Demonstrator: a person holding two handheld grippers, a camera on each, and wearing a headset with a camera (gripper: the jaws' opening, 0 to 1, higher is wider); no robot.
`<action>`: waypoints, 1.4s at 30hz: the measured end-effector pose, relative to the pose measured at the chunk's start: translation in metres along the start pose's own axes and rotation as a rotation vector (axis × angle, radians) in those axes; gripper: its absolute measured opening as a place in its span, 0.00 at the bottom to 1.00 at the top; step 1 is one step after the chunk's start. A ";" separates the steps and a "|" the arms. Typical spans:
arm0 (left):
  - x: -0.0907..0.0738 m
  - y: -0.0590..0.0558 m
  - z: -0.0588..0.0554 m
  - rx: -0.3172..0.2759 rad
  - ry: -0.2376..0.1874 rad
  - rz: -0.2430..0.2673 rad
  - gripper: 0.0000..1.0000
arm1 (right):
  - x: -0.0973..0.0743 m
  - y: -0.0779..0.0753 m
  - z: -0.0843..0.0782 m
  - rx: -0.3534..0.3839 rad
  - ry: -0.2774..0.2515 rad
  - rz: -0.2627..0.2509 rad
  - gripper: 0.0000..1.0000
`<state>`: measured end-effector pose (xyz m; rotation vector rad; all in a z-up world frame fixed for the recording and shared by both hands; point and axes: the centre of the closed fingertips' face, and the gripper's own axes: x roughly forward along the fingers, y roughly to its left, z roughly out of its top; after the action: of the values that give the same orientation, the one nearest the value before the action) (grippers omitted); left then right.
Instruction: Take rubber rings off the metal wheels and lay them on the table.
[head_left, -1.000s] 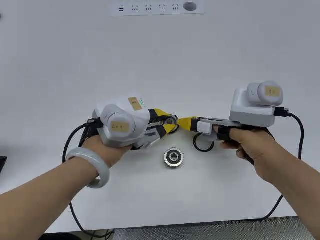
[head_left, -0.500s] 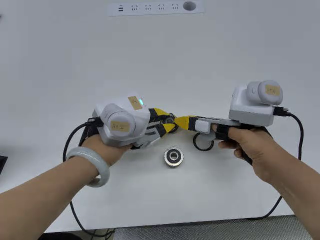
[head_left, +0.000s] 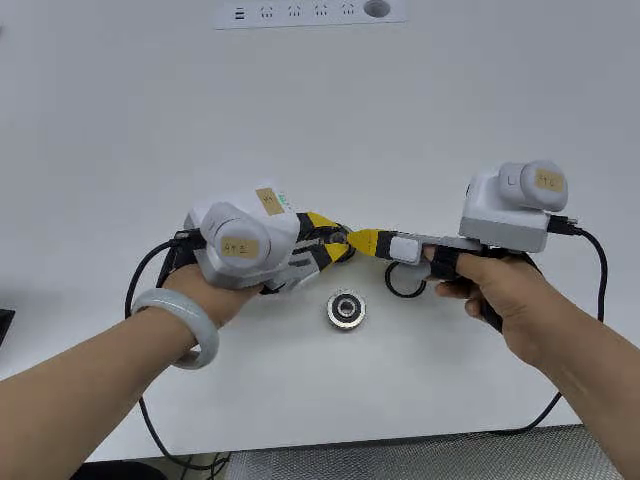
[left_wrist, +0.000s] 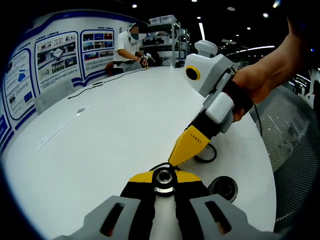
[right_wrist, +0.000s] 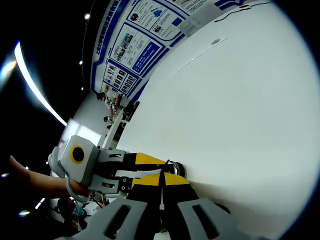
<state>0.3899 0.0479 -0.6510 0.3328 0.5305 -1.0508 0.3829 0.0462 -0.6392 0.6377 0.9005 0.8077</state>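
My left gripper (head_left: 337, 246) is shut on a small metal wheel (left_wrist: 164, 178), gripped between its yellow tips above the table. A thin black rubber ring (left_wrist: 158, 165) sits at that wheel's rim. My right gripper (head_left: 354, 241) comes in from the right, tip to tip with the left one, its yellow jaws closed on that ring (right_wrist: 168, 163). A second metal wheel (head_left: 346, 309) lies flat on the white table (head_left: 300, 130) just below the two grippers. A loose rubber ring (head_left: 403, 284) lies on the table under the right gripper's body.
A power strip (head_left: 310, 12) sits at the table's far edge. Black cables (head_left: 150, 270) trail from both grippers toward the near edge. In the left gripper view a person (left_wrist: 128, 49) stands at the far end of the table.
The right gripper has edged slightly left, closer onto the held wheel. Both grips are unchanged, and the wheel and ring on the table have not moved.
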 end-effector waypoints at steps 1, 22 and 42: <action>0.000 0.000 0.000 0.003 0.000 0.000 0.13 | 0.000 0.000 0.000 -0.002 0.000 -0.002 0.02; -0.012 0.003 -0.001 0.024 -0.014 0.011 0.31 | 0.001 0.002 0.002 -0.012 -0.007 -0.008 0.02; -0.025 0.011 -0.014 -0.009 -0.008 0.043 0.48 | -0.021 0.021 0.008 0.006 -0.065 0.026 0.02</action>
<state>0.3866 0.0782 -0.6490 0.3307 0.5182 -1.0080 0.3749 0.0391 -0.6106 0.6782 0.8372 0.8041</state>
